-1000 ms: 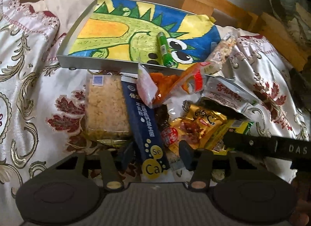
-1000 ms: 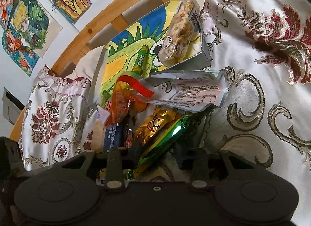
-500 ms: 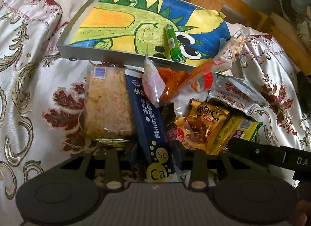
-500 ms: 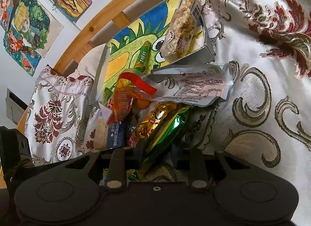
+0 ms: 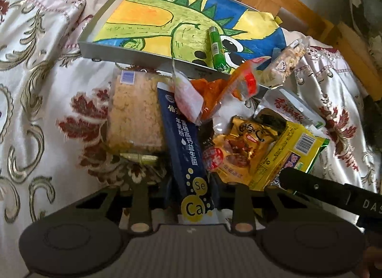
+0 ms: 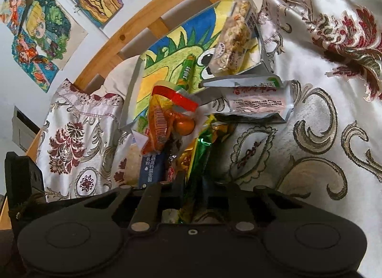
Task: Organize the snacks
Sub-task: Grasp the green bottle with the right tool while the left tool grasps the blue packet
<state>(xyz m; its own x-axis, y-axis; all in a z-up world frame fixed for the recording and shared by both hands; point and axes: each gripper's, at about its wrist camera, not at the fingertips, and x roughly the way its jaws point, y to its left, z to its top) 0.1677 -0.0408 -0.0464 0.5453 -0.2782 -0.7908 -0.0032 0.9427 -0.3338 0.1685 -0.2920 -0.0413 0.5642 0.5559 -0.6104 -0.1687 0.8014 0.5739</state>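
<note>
My left gripper (image 5: 192, 187) is closing, its pads against the sides of a dark blue stick sachet (image 5: 183, 139) that lies in the snack pile on the bedspread. My right gripper (image 6: 193, 182) is shut on the near end of a green-and-yellow foil packet (image 6: 203, 149), which in the left wrist view lies at the pile's right (image 5: 291, 153). Beyond the pile stands a shallow grey tray (image 5: 114, 51) lined with a dinosaur drawing. In it lies a green stick snack (image 5: 216, 48). A clear nut-bar packet (image 6: 234, 39) leans over its right corner.
Around the held packs lie a clear pack of rice crisp (image 5: 133, 115), an orange packet (image 5: 219, 94), a gold packet (image 5: 241, 149) and a white packet (image 6: 257, 101). A wooden slatted headboard (image 6: 133, 27) runs behind the tray. Patterned bedspread (image 6: 322, 134) stretches to the right.
Both grippers' jaws have narrowed, the left onto the blue sachet and the right onto the green-and-yellow packet. That packet's far end now stands more upright. Neither hand has shifted.
</note>
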